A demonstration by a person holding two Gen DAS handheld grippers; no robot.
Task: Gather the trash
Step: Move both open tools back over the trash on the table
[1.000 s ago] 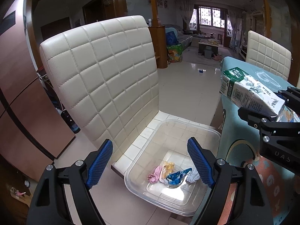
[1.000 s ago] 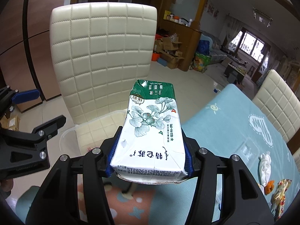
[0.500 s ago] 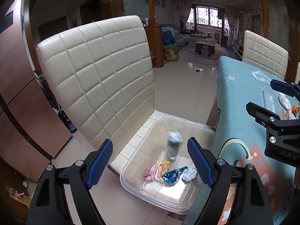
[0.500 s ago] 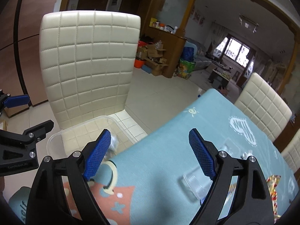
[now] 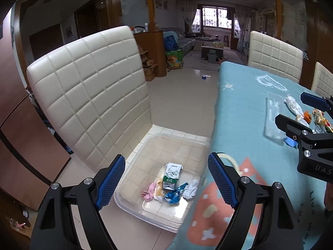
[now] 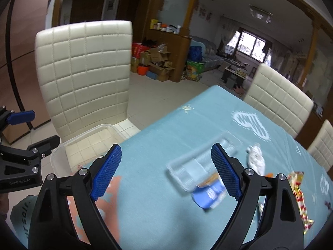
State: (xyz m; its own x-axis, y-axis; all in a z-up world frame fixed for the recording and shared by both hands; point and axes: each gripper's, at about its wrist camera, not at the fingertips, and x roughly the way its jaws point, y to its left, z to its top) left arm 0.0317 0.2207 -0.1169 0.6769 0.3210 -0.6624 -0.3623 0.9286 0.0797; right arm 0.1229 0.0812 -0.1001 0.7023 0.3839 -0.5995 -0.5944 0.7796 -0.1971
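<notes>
A green-and-white drink carton [image 5: 172, 175] lies among crumpled wrappers in the clear plastic bin [image 5: 145, 212] on the cream quilted chair [image 5: 89, 91]. More trash waits on the blue tablecloth [image 6: 166, 129]: a clear plastic tray [image 6: 193, 166], a blue packet [image 6: 209, 196] and a red-and-gold candy wrapper [image 6: 299, 195]. The right gripper [image 6: 166, 170] hangs spread and empty above the tray; the left gripper [image 5: 166, 182] is spread over the bin. The thin tray could slide or buckle if pinched off-centre.
</notes>
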